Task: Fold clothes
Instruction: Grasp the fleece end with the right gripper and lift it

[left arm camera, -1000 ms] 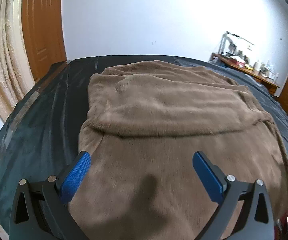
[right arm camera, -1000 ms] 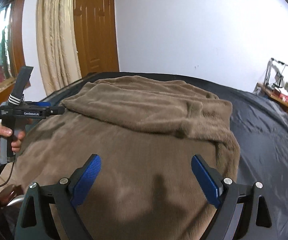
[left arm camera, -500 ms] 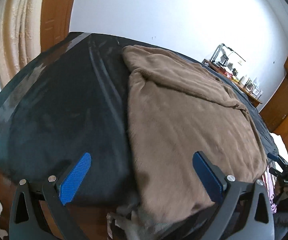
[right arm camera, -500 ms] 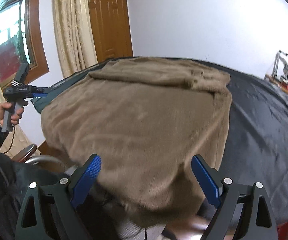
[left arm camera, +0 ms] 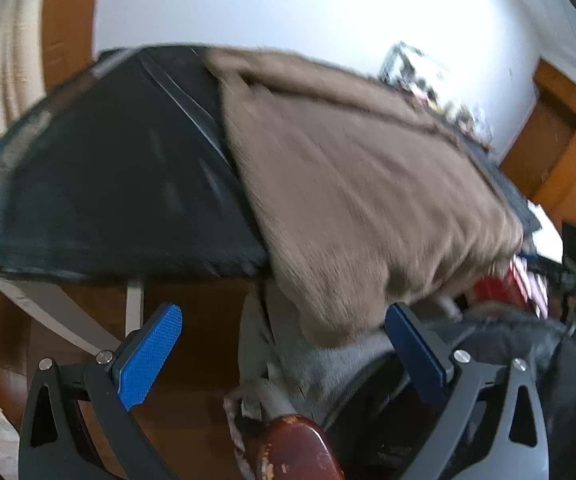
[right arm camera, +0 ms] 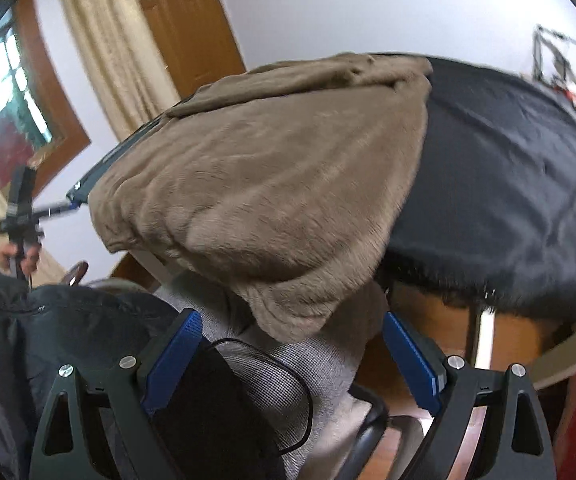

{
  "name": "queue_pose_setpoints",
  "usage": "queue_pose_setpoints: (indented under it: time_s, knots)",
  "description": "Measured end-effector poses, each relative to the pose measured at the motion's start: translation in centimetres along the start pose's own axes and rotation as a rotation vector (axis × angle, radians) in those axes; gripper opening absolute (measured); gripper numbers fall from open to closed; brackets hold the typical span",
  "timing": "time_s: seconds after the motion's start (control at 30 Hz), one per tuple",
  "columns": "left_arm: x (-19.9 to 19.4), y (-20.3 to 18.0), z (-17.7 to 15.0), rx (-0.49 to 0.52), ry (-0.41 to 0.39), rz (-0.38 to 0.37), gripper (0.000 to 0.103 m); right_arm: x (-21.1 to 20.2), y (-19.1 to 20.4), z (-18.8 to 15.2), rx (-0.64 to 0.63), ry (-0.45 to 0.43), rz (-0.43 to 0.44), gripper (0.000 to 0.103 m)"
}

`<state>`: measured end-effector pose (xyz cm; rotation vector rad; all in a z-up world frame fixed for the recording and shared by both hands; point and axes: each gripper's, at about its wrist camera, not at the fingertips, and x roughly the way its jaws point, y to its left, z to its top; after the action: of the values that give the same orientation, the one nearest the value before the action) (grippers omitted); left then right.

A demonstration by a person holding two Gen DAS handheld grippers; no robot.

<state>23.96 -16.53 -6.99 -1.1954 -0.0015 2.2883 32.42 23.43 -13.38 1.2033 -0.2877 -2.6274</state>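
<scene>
A brown fleece garment (left arm camera: 352, 184) lies spread on a table under a black cloth (left arm camera: 119, 184), its near hem hanging over the front edge; it also shows in the right wrist view (right arm camera: 279, 184). My left gripper (left arm camera: 283, 348) is open and empty, below and in front of the hem's left corner. My right gripper (right arm camera: 292, 360) is open and empty, just below the hem's hanging right corner. The far part of the garment is folded over itself (right arm camera: 308, 76). The left wrist view is blurred.
The black cloth (right arm camera: 508, 184) covers the table to the right of the garment. The person's dark jacket (right arm camera: 47, 340) and grey clothing (right arm camera: 320, 364) sit below the table edge. A red-brown chair part (left arm camera: 300, 448) is near the left gripper. A wooden door (right arm camera: 183, 24) and curtain (right arm camera: 103, 40) stand behind.
Both grippers have pulled back from above the garment and dropped below the table's front edge. The views now look up at the hanging hem. Both stay open.
</scene>
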Motion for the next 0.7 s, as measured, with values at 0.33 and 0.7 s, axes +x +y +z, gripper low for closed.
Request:
queue_pose_setpoints:
  time_s: [0.33,0.7]
  knots:
    - [4.5,-3.7,0.6,0.129,0.080,-0.103,0.102,2.5,-2.7,1.4,0.152,-0.033,0.132,0.094]
    - [7.0,-3.1,1.4,0.044,0.080,-0.291,0.102,4.5,-0.9,2.8,0.085,-0.004,0.138,0.074]
